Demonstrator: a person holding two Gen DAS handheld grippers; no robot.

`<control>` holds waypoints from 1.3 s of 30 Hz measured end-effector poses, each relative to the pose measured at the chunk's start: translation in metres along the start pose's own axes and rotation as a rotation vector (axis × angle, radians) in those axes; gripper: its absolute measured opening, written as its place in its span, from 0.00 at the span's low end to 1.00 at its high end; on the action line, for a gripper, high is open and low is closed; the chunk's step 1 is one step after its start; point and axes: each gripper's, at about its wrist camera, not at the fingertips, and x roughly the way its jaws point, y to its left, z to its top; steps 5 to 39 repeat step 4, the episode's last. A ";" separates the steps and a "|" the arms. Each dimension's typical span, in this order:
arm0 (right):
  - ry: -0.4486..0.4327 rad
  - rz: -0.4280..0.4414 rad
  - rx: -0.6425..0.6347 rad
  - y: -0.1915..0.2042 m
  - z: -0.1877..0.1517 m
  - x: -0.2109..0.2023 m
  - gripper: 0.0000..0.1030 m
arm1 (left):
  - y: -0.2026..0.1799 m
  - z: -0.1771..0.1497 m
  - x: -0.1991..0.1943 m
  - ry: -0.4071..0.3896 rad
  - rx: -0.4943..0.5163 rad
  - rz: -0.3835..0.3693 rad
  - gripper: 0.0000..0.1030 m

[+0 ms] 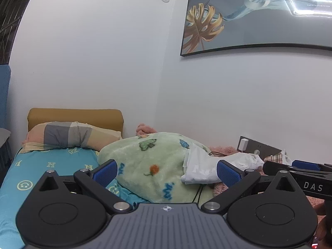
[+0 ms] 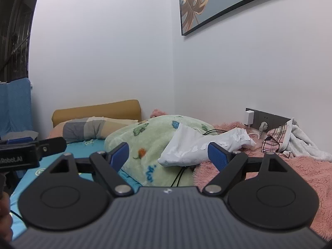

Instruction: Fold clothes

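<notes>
A white garment (image 1: pixel 204 167) lies crumpled over the green fleece blanket (image 1: pixel 153 166) on the bed; it also shows in the right wrist view (image 2: pixel 195 145). A plaid and grey-white garment (image 2: pixel 290 139) lies by the wall to the right. My left gripper (image 1: pixel 167 172) is open and empty, held in the air before the blanket. My right gripper (image 2: pixel 168 154) is open and empty, beside the left one. The right gripper (image 1: pixel 298 167) shows at the right edge of the left wrist view, the left gripper (image 2: pixel 31 147) at the left edge of the right wrist view.
A bed with a teal sheet (image 1: pixel 41 174), a checked pillow (image 1: pixel 68 134) and a mustard headboard cushion (image 1: pixel 74 115). A pink fluffy blanket (image 2: pixel 280 176) at right. A wall socket strip (image 2: pixel 267 117) with a white charger and black cables (image 2: pixel 180 175). A framed picture (image 1: pixel 249 16) above.
</notes>
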 end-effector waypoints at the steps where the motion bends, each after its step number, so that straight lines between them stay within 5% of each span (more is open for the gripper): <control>1: 0.001 -0.001 0.001 0.000 0.000 0.000 0.82 | 0.000 0.000 0.000 -0.002 0.002 0.001 1.00; 39: 0.003 0.000 0.005 0.001 0.001 -0.001 0.82 | 0.003 0.001 -0.002 -0.010 -0.003 -0.005 1.00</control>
